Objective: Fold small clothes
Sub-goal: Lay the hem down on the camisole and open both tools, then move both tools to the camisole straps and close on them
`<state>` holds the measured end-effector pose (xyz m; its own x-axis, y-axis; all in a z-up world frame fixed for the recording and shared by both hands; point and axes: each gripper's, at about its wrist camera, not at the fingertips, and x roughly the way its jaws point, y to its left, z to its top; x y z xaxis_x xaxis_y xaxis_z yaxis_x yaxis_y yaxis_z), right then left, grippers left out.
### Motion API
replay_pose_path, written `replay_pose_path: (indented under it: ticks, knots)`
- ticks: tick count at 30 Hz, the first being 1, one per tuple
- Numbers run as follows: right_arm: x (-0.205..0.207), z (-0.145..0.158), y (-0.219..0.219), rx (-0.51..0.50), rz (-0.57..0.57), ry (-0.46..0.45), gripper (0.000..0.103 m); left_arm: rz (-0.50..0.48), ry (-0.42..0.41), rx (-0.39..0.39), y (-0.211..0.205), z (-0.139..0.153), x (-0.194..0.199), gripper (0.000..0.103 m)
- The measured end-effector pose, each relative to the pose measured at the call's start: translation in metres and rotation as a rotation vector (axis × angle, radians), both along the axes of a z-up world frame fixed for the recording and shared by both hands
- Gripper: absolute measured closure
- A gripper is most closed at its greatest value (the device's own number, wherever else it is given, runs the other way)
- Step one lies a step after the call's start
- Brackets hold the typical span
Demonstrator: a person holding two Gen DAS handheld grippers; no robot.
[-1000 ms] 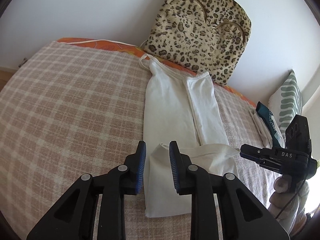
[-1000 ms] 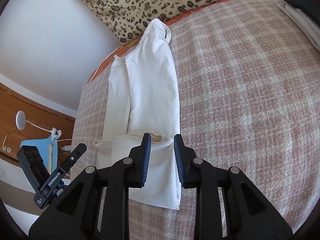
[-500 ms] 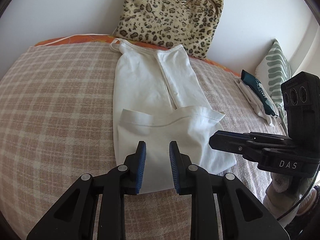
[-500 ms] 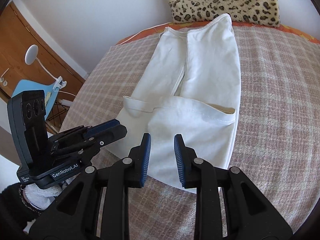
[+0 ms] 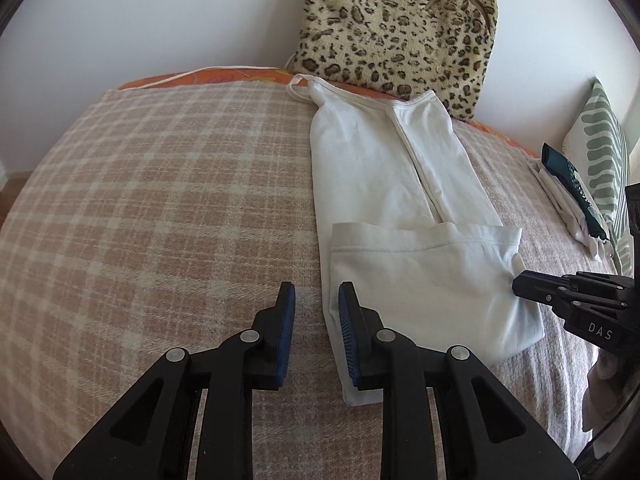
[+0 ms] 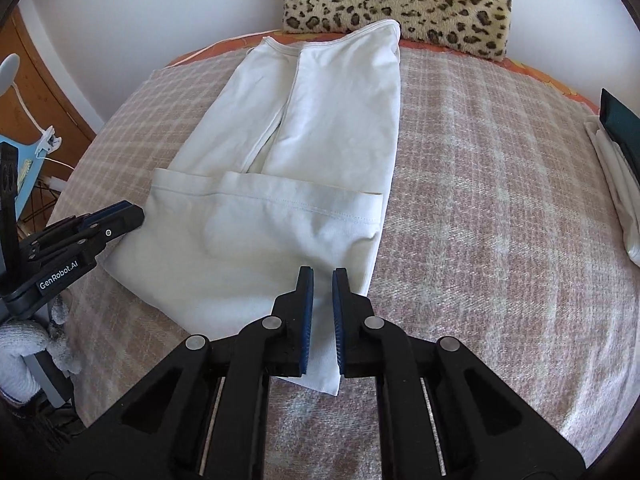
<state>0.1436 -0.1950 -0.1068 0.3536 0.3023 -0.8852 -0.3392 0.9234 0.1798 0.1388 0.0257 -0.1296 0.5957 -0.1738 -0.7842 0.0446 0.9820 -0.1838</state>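
Observation:
A white strappy top (image 5: 384,168) (image 6: 320,152) lies lengthwise on the checked bed cover (image 5: 160,208), its near hem folded back over itself. My left gripper (image 5: 316,304) is open and empty at the near left edge of the folded part. My right gripper (image 6: 322,292) is open with a narrower gap, over the near right corner of the fold; nothing is held between its pads. Each gripper shows in the other's view: the right (image 5: 528,282) at the fold's right side, the left (image 6: 128,216) at its left side.
A leopard-print cushion (image 5: 400,24) leans on the wall behind the top. A stack of folded clothes (image 5: 572,200) (image 6: 616,160) and a green patterned pillow (image 5: 600,148) lie at the right. A wooden cabinet and a blue item (image 6: 24,160) stand left of the bed.
Both grippers have let go of the hem and drawn back toward the near edge. The folded flap now lies flat on the top. The right jaws have narrowed.

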Motion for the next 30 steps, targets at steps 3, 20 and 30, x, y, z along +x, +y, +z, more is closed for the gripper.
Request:
replay_pose_path:
  ticks: [3, 20, 30]
  knots:
    - [0.0, 0.006, 0.001, 0.004, -0.002, -0.013, 0.09, 0.002, -0.022, -0.004, 0.0, 0.007, -0.002, 0.081]
    - [0.034, 0.028, -0.048, 0.179, -0.162, -0.017, 0.063, -0.018, -0.114, -0.1, 0.009, 0.048, 0.001, 0.068]
    - [0.082, 0.022, -0.063, 0.294, -0.211, 0.03, 0.061, -0.028, -0.074, -0.151, 0.032, 0.05, 0.056, 0.061]
